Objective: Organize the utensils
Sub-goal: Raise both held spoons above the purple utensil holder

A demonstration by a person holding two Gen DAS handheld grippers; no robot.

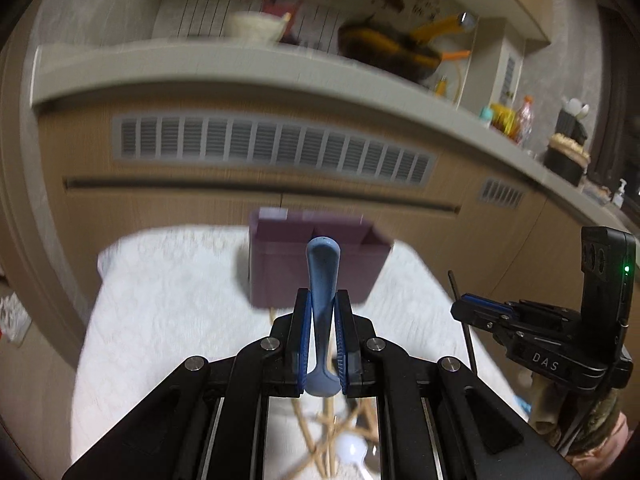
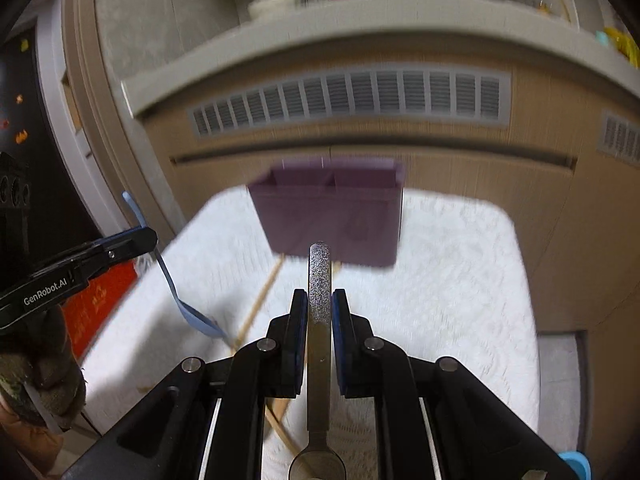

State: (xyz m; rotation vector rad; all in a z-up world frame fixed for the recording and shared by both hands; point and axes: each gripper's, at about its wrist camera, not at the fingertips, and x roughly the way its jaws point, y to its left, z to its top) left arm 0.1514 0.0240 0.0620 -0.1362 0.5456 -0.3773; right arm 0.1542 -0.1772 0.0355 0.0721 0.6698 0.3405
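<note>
Purple box (image 2: 332, 216) stands at the far edge of the white counter (image 2: 460, 280), straight ahead of both tongs | left tongs (image 1: 323, 332) clenched on blue spoon (image 1: 323, 280), handle up | right tongs (image 2: 319, 336) clenched on metal spoon (image 2: 319, 300), handle pointing at box, a bit nearer | chopsticks (image 2: 260, 300) lie between.

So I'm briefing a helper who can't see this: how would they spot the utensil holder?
On the white textured cloth covering the table, look to the far edge by the wooden cabinet. The utensil holder is the upright purple box, open-topped with dividers; everything else on the cloth lies flat, such as wooden chopsticks.
</note>
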